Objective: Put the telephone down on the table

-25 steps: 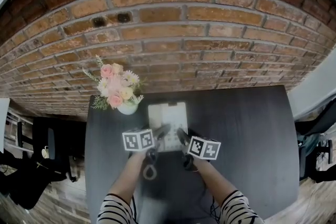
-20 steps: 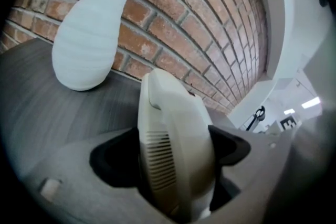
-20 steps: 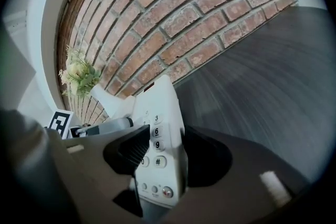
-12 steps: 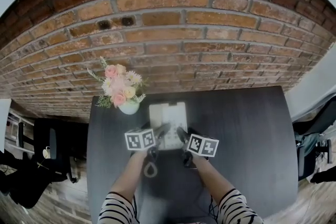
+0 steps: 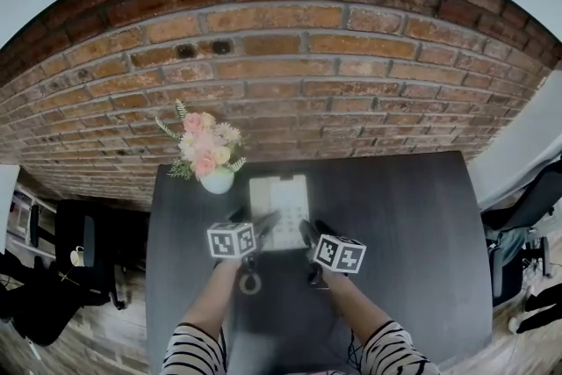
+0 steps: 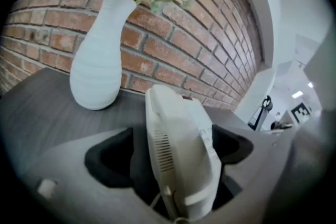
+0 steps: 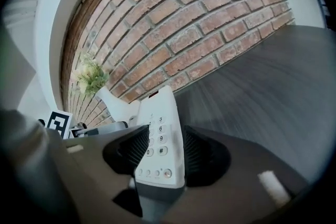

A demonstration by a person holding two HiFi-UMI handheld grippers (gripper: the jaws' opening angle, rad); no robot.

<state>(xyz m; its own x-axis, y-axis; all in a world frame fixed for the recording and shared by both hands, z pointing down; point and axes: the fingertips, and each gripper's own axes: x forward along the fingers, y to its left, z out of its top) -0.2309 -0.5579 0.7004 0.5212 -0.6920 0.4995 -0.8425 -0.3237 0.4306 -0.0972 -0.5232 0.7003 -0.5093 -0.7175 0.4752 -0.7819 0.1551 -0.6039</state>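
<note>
The white telephone [image 5: 279, 208] lies flat on the dark table [image 5: 404, 233], close to the brick wall. My left gripper [image 5: 255, 219] is at its near left corner and my right gripper [image 5: 313, 229] at its near right corner. In the left gripper view the telephone [image 6: 181, 160] stands between the jaws, which have just been opening, with a dark gap at the left pad. In the right gripper view the keypad side [image 7: 160, 139] sits between the ribbed pads. Those jaws have just been closing a little, and a thin gap remains.
A white vase of pink flowers [image 5: 217, 180] stands left of the telephone, against the brick wall [image 5: 290, 75]. Dark chairs sit off the table's left edge [image 5: 83, 250] and right edge [image 5: 518, 233]. Striped sleeves [image 5: 193, 351] show at the bottom.
Both grippers have drawn back slightly toward me, away from the telephone. The telephone has stayed in place on the table beside the vase.
</note>
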